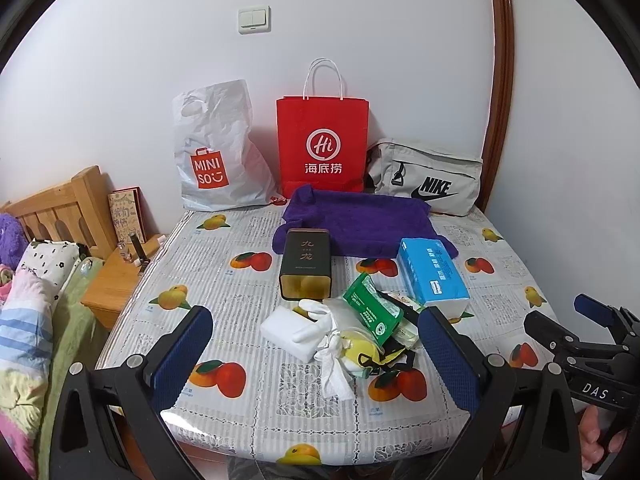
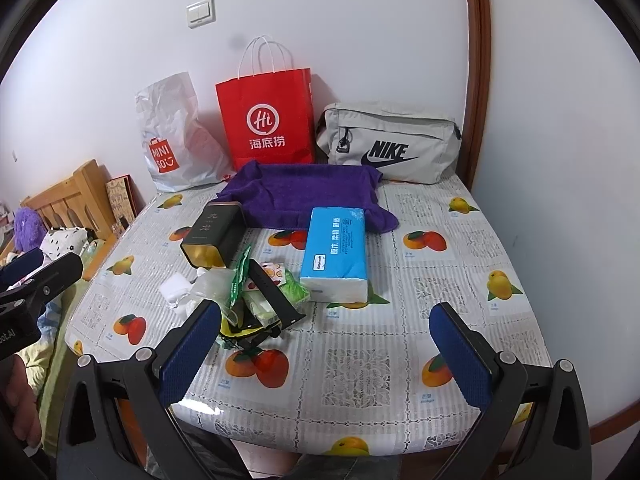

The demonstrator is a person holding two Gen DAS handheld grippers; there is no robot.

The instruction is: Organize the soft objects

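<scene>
- A purple towel (image 1: 360,220) is spread flat at the far middle of the table (image 1: 240,400), toward 12 o'clock, its edges rumpled.
- A blue tissue pack (image 1: 434,272) is laid flat, its far end overlapping the towel's near right corner, at about 1 o'clock.
- A white sponge block (image 1: 286,332) is seen at the left of a small heap in the table's middle.
- A crumpled white tissue (image 1: 334,368) is draped just beside the block, at the heap's near edge.
</scene>
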